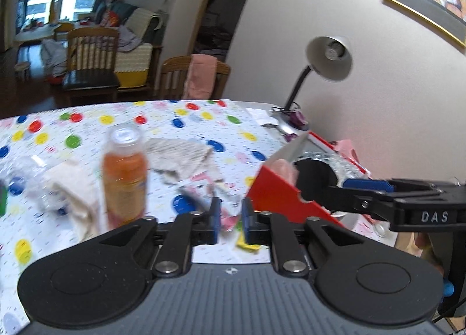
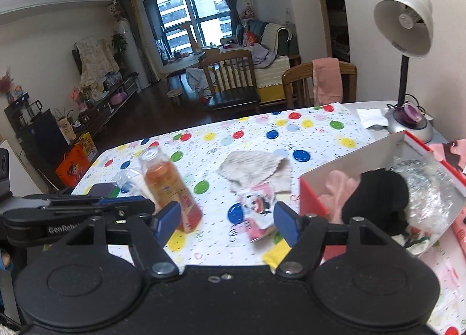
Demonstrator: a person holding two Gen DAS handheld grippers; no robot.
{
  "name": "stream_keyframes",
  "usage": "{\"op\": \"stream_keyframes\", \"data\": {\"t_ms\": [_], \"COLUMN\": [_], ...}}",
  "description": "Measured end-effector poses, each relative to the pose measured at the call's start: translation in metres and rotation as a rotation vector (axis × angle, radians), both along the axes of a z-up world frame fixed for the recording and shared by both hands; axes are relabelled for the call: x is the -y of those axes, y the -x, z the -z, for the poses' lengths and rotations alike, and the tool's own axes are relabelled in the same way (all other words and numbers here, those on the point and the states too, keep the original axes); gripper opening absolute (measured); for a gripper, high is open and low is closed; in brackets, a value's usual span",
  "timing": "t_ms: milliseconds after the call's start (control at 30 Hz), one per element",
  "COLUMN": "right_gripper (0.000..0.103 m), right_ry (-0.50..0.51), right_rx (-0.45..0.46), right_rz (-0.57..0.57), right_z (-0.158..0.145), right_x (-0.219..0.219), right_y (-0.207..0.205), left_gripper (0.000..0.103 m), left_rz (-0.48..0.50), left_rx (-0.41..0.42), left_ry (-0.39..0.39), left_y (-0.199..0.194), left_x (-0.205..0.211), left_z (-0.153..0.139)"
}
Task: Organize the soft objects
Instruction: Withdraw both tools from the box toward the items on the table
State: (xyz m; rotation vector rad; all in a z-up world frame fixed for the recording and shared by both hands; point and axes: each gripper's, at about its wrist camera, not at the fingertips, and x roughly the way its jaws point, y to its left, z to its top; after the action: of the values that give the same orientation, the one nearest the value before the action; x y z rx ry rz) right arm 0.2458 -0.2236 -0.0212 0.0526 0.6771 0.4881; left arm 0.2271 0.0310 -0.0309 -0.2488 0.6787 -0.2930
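**A:** Why does the red box sit at the table's right edge?

**B:** I judge it to be my collecting bin. Soft things lie in it: a pink plush piece, a black soft item, and crinkly clear wrap behind them. The box is my landmark for everything else.

**A:** What's outside it?

**B:** Left of the box, well apart on the dotted tablecloth, lies the beige knitted cloth. Just beside the box's near-left corner is a small pink cartoon pouch. Further left stands the orange bottle, hard, so I'd leave it. A second pale cloth lies left of the bottle.

**A:** And your grippers?

**B:** My right gripper is spread wide and empty, hovering near the box's left wall, the pouch between and beyond its fingertips. My left gripper is left of the box with only a narrow gap between its pads; nothing clamped. The pouch is closest, so I'd take it next, I think.
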Motion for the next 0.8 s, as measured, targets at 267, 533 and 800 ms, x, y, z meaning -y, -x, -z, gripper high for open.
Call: {"op": "stream_keyframes", "data": {"t_ms": [267, 533, 800], "right_gripper": [0.074, 0.087, 0.094], "right_ry": [0.028, 0.069, 0.074], "right_rx": [-0.016, -0.052, -0.084], "right_rz": [0.018, 0.105, 0.199], "right_z": [0.018, 0.047, 0.075], "right_x": [-0.034, -0.055, -0.06], "right_y": [0.013, 0.003, -0.014], "left_gripper": [0.065, 0.08, 0.088], "left_rz": [-0.085, -0.12, -0.163], "left_rx": [-0.003, 0.011, 0.003], "left_ry": [0.002, -0.032, -0.049], "left_y": [0.011, 0.006, -0.021], "left_x": [-0.059, -0.098, -0.121], "left_z": [0.015, 0.033, 0.054]}}
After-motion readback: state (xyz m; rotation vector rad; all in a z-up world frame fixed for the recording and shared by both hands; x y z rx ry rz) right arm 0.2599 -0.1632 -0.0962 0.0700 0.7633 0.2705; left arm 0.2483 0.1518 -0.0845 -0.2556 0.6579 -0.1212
